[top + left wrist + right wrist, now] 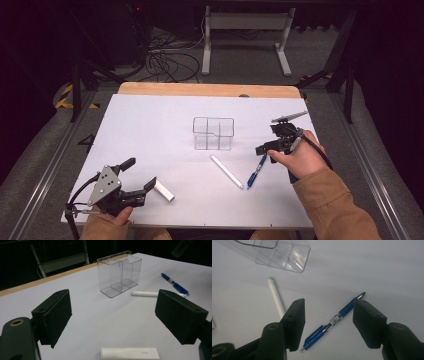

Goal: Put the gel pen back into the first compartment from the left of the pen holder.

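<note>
A clear plastic organizer (213, 133) with several compartments stands mid-table on the white sheet. In front of it lie a white stick (226, 171) and a blue pen (256, 171), side by side. A short white block (164, 191) lies near the front left. My left gripper (140, 173) is open just left of the block, which shows low between its jaws (130, 353). My right gripper (270, 140) hangs open above the blue pen (332, 322), jaws on either side of it, not touching. The organizer (120, 273) and stick (276, 297) lie beyond.
The white sheet (150, 130) covers most of the table, with a wooden strip (200, 90) bare along the far edge. Beyond it are a white stand's legs (245, 45) and cables (170, 62) on the floor. Metal rails run along both sides.
</note>
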Available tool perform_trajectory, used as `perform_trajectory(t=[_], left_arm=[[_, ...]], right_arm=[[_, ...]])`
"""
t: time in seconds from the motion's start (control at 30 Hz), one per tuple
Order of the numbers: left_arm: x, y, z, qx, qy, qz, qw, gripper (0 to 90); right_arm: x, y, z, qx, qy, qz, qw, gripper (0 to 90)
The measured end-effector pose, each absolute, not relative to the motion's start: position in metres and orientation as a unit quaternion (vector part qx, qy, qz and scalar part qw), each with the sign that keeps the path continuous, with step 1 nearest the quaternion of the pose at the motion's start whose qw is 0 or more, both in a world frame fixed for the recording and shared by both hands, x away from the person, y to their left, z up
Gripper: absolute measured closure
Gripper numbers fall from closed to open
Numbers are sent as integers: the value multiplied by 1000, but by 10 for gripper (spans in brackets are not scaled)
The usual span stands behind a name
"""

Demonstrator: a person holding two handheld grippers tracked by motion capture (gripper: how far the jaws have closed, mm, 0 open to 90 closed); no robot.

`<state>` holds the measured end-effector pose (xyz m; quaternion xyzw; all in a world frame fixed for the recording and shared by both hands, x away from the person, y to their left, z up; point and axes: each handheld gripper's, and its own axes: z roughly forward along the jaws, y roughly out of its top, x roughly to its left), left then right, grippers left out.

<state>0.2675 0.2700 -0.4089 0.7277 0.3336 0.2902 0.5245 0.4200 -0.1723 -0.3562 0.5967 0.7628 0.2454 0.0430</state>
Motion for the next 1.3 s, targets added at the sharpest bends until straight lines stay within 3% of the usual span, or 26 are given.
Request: perform_trajectory(t=[0.13,0.37,0.5,0.87,1.0,1.3], left_arm=[[267,270,-409,728,333,290,524,147],[267,271,-409,728,332,292,524,151],[267,270,-409,729,332,291,523,152],[267,270,-409,729,333,291,523,152],[267,270,-409,730,331,292,521,152],[266,269,-409,731,330,293,521,152]], right_arm=[[423,-171,-363,594,770,229,52,464],[426,-174,-373,641,737,214,17,509],[426,-175,-375,662,719,209,21,549],[428,-173,-382,690,695,204,9,549],[429,-173,-385,701,681,213,1,508],[430,-172,-391,726,658,198,-7,553]])
